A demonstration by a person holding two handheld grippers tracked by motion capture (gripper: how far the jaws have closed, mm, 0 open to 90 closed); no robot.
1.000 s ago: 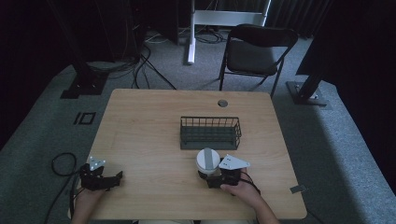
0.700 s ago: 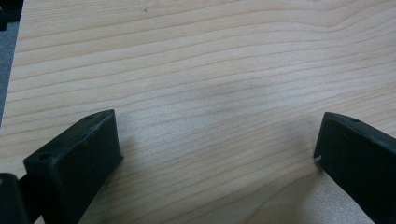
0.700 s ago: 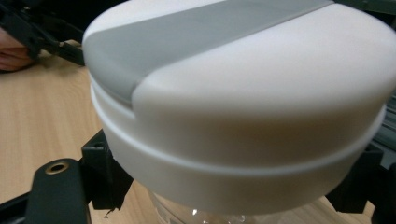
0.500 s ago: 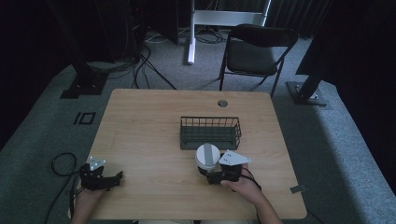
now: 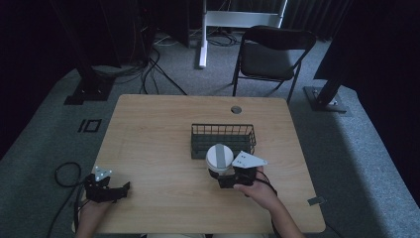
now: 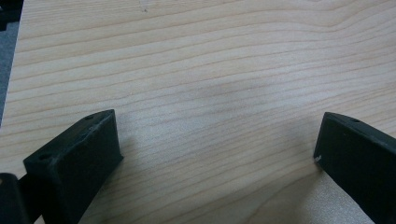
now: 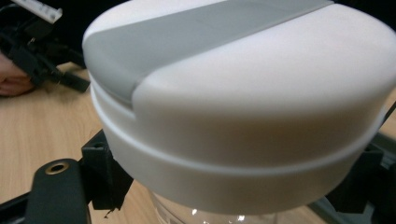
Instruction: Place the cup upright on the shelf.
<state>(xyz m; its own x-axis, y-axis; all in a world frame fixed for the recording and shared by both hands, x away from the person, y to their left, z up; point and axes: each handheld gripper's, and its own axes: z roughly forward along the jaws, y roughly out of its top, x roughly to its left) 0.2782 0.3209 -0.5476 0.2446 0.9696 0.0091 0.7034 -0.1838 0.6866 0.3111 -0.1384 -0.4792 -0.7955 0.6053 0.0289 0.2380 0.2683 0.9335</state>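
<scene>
A: What is shown in the high view?

B: A jar with a white lid (image 5: 219,157) is seen upright, just in front of the wire basket (image 5: 223,139), toward the desk's (image 5: 148,129) near edge and right of its middle. The right gripper (image 5: 225,174) is placed against the jar's near side, so the jar lies straight ahead of the claw, toward the far edge. The jar's long axis is vertical. The left gripper (image 5: 119,191) is parked near the near left corner, well apart; the right hand is judged much the nearer.

A: And in the left gripper view?

B: Bare desk (image 6: 210,70) is seen between jaws that are spread wide; nothing is grasped.

A: The right gripper view?

B: The lid (image 7: 243,88) is seen close up, with the glass body (image 7: 196,212) below it. The jaws are set to either side just under the lid's rim. The claw appears clenched on the jar. The basket lies just beyond, so a short lift forward is judged to be called for.
</scene>
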